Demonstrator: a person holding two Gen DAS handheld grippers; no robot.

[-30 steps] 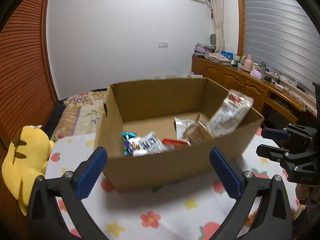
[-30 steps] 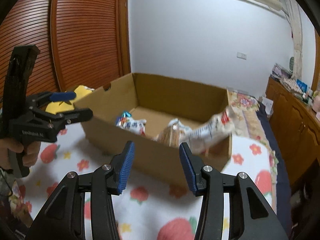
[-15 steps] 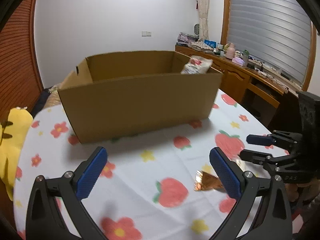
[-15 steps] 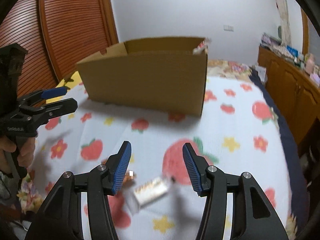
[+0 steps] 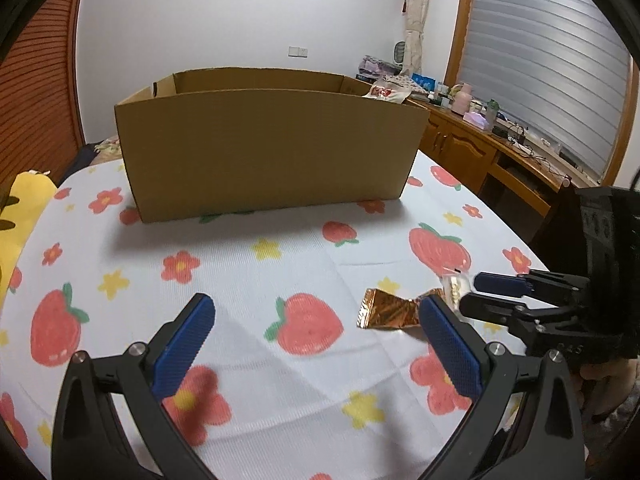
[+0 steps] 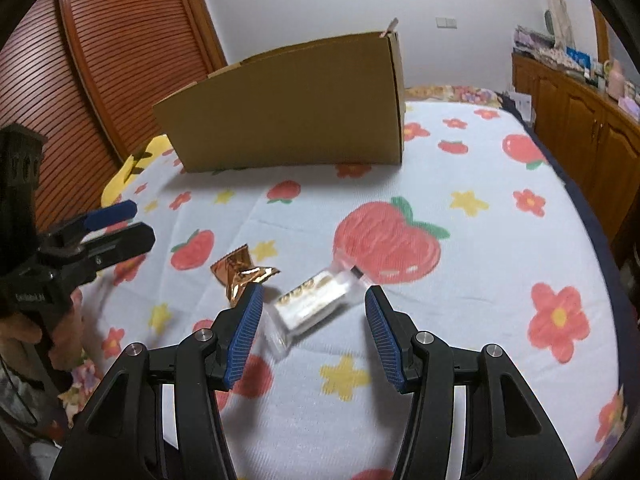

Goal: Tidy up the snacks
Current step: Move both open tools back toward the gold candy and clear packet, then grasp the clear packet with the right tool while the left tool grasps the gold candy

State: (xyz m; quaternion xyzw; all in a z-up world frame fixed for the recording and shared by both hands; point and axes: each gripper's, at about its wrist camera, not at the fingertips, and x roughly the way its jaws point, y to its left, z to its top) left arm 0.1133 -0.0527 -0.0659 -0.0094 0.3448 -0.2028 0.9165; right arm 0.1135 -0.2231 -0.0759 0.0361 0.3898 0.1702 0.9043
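A white snack packet (image 6: 308,304) lies on the strawberry-print cloth between the fingers of my right gripper (image 6: 313,294). That gripper is open, and its pads do not press the packet. A crumpled gold wrapper (image 6: 240,276) lies just left of the packet. In the left wrist view the gold wrapper (image 5: 388,314) sits beside the right finger of my left gripper (image 5: 316,308), which is wide open and empty. The right gripper (image 5: 480,292) reaches in from the right, next to the wrapper. A cardboard box (image 5: 272,160) stands further back, with one snack bag (image 5: 386,92) poking above its rim.
A yellow plush toy (image 5: 20,216) lies at the left edge of the table (image 5: 280,260). Wooden cabinets (image 6: 580,120) line the right wall and a slatted wooden door (image 6: 120,60) stands to the left. A hand (image 6: 60,320) holds the left gripper (image 6: 132,220).
Both grippers came back from the box and sank toward the cloth. The box's inside has dropped out of sight. The wrapper and packet now lie close to the fingers, and the right jaws stand slightly wider.
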